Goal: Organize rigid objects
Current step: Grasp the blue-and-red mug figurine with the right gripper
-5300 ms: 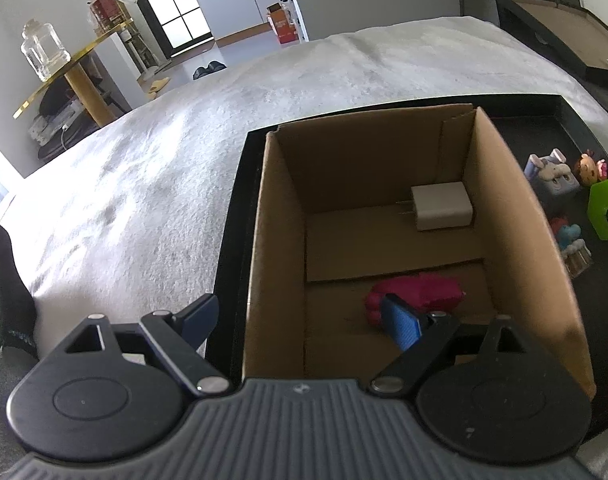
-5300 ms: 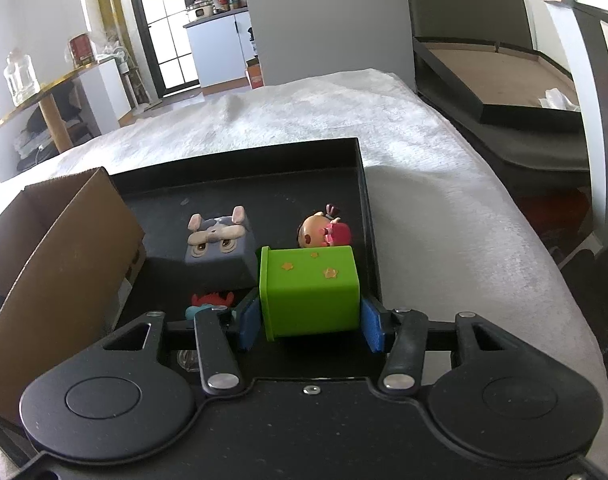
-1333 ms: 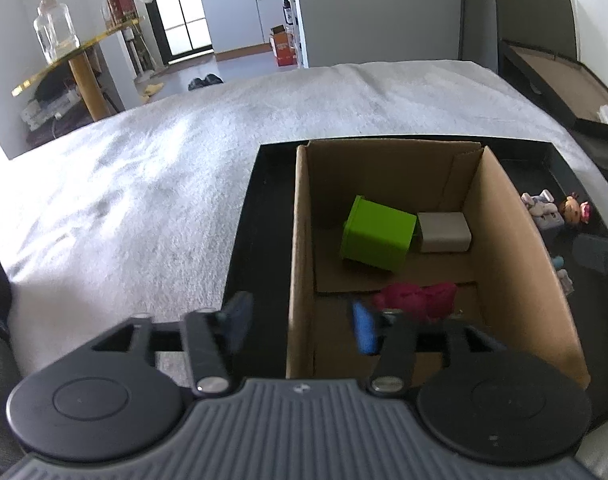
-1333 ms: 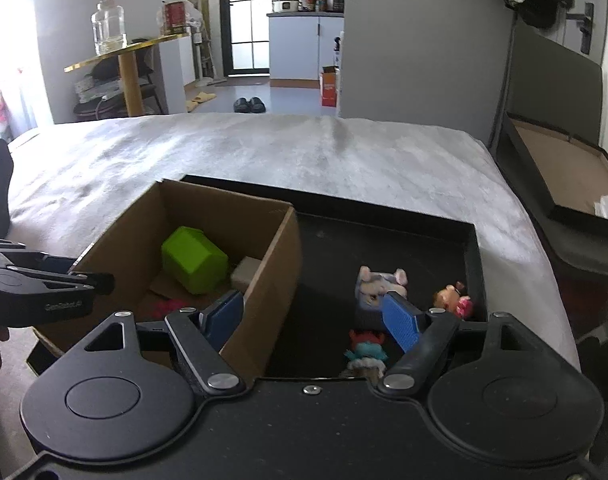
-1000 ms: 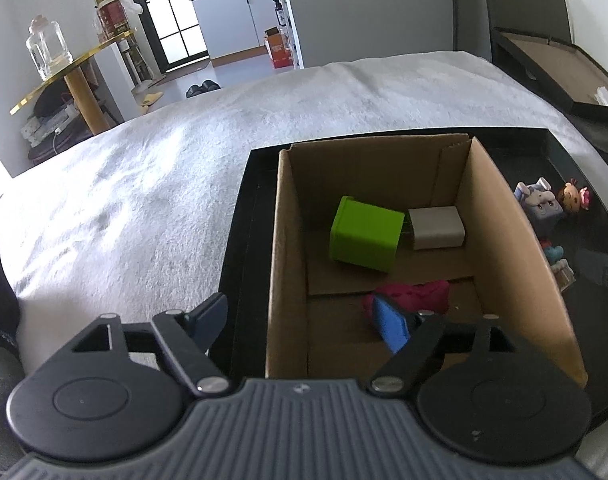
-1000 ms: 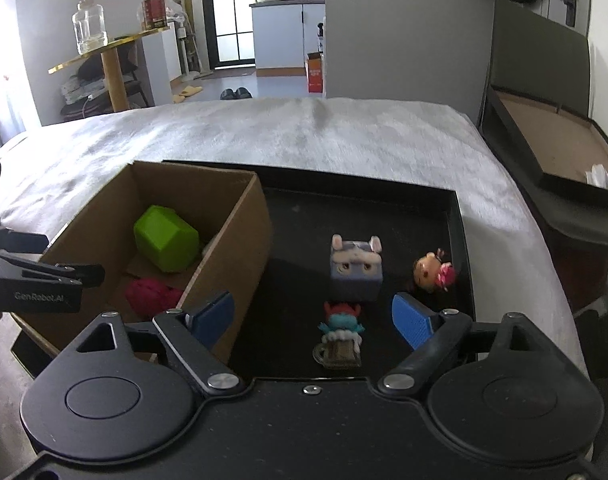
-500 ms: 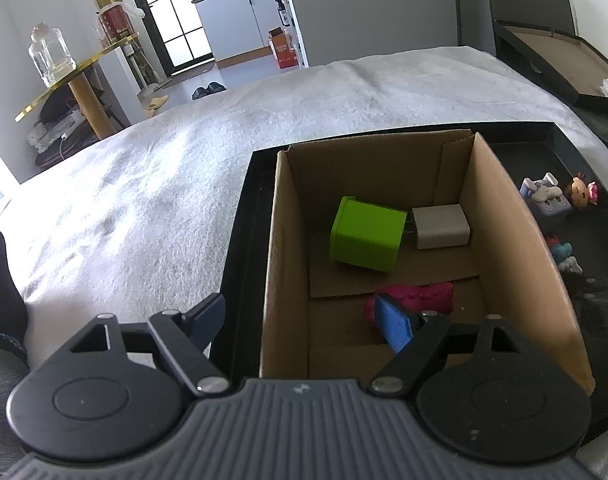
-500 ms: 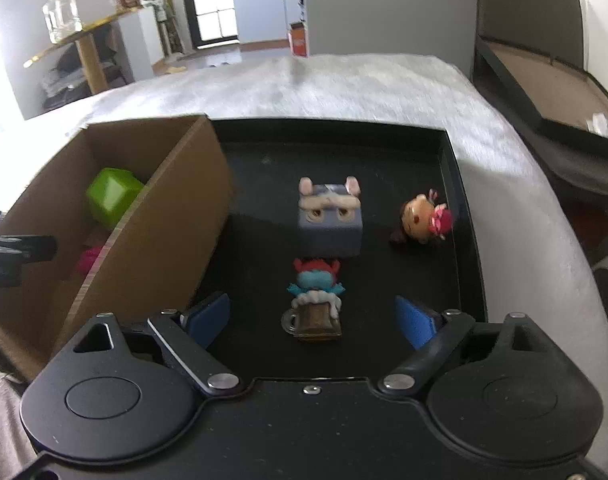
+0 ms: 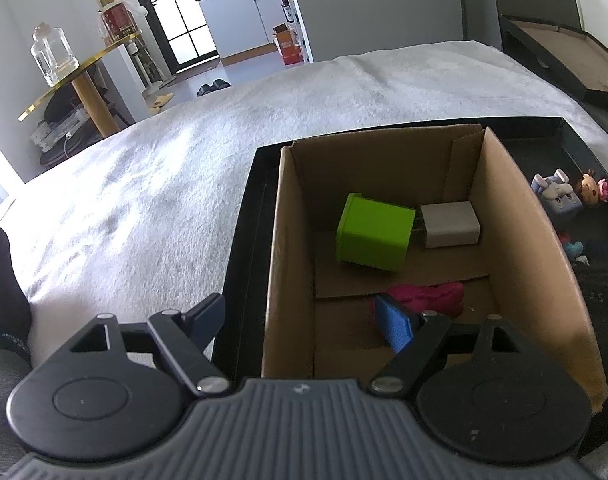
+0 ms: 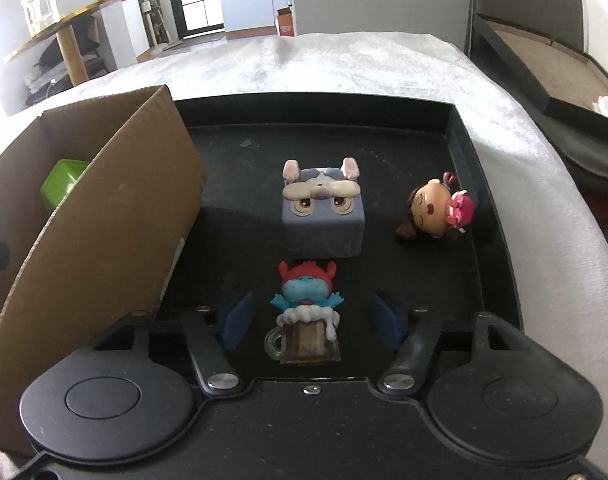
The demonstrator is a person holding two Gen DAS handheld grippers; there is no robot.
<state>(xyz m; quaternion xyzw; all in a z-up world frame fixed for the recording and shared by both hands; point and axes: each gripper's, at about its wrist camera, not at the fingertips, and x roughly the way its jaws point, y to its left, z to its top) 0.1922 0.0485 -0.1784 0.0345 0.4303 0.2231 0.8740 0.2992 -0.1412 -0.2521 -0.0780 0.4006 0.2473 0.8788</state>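
A cardboard box [image 9: 520, 216] stands on the left of a black tray [image 10: 456, 128]. Inside it lie a green block [image 9: 374, 232], a white charger [image 9: 450, 224] and a pink toy [image 9: 428, 296]. My left gripper [image 9: 304, 320] is open and straddles the box's near left wall, touching nothing. On the tray, my right gripper [image 10: 310, 322] is open, its pads either side of a blue figure in a beer mug [image 10: 306, 320]. A grey dog cube [image 10: 322, 210] and a girl doll [image 10: 436, 210] lie farther back.
The tray rests on a white blanket [image 9: 143, 200]. The box wall [image 10: 115, 216] stands close on the left of my right gripper. A second black tray [image 10: 544, 64] lies off to the right. A gold side table with a glass jar [image 9: 51, 60] stands far left.
The green block went from my right gripper into the box. My right gripper then moved right and down over the tray, closing in around the blue mug figure. My left gripper stayed open by the box.
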